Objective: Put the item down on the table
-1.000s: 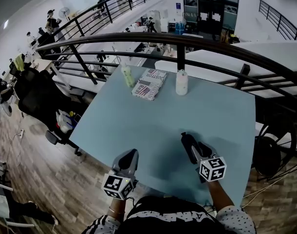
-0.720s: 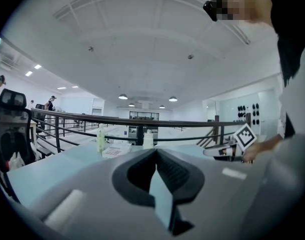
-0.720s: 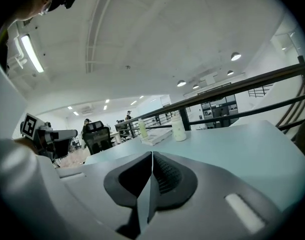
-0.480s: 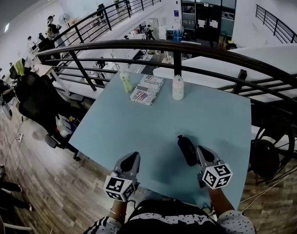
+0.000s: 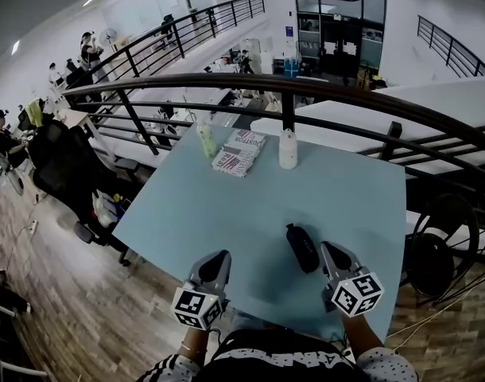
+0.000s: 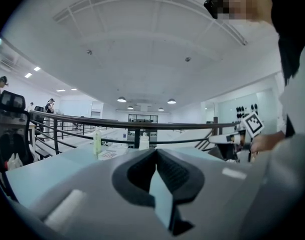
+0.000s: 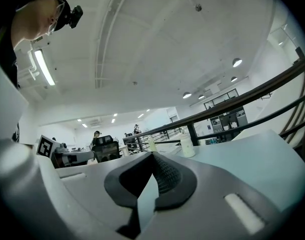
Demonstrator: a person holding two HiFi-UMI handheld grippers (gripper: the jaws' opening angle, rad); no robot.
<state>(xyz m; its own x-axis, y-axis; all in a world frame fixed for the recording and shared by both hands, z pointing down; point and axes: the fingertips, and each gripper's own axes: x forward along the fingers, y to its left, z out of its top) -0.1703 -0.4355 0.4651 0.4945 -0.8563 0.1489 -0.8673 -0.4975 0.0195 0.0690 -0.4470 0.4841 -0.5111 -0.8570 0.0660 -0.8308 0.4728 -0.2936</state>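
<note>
At the near edge of the tabletop [image 5: 226, 205]: left claw [image 5: 216, 259] jaws together, nothing between them. Black bottle [image 5: 301, 247] lies flat on the tabletop, just beside the right claw [image 5: 331, 253], on its left. Right claw jaws together, empty.

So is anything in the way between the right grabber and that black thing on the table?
No, nothing visible. The black item lies on the table just left of the right gripper, with only bare tabletop between them. The green bottle, the printed packet and the white bottle sit away at the far edge.
</note>
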